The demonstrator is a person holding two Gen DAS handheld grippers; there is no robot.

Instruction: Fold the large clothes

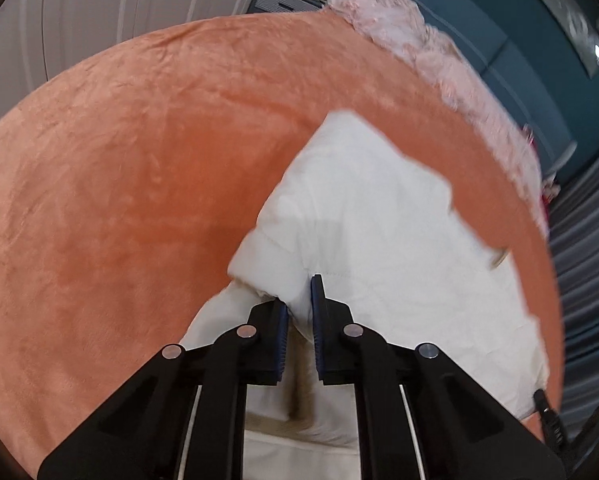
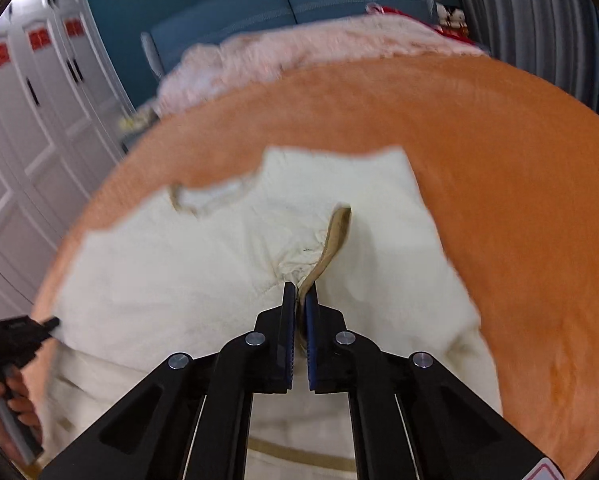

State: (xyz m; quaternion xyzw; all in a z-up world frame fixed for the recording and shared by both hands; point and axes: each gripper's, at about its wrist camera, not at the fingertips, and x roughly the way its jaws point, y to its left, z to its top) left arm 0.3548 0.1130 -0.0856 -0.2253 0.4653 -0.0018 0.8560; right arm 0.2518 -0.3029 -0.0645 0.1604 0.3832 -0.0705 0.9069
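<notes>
Large cream-white padded garment (image 2: 235, 280) lies spread on an orange plush bedspread (image 2: 499, 184), partly folded over itself; both views are motion-blurred.

Right gripper (image 2: 298, 300): jaws pressed nearly together, pinching a tan ribbed cuff band (image 2: 335, 236) of the garment. The band rises out of the jaw tips and curves away from the camera, with bunched cream fabric just left of it. The rest of the garment lies under and ahead of the jaws. A tan-edged neckline (image 2: 203, 200) shows at the far left of the cloth.

Left gripper (image 1: 299, 300): jaws narrowly apart, a fold of the white fabric gathered between the blue pads. A puffy sleeve-like roll (image 1: 259, 256) sits just left of the tips, touching the left finger. The garment body extends ahead and to the right of the jaws, across the bedspread.

In the right wrist view, the left gripper's black tip (image 2: 43, 326) meets the garment's left edge, and the person's hand (image 2: 15, 404) is below it.

Pale pink fluffy blanket (image 2: 307, 48) lies along the far edge of the bedspread. Teal padded headboard (image 2: 259, 4) behind it, white panelled wardrobe doors (image 2: 27, 112) to the left, grey curtain (image 2: 539, 20) to the right.
</notes>
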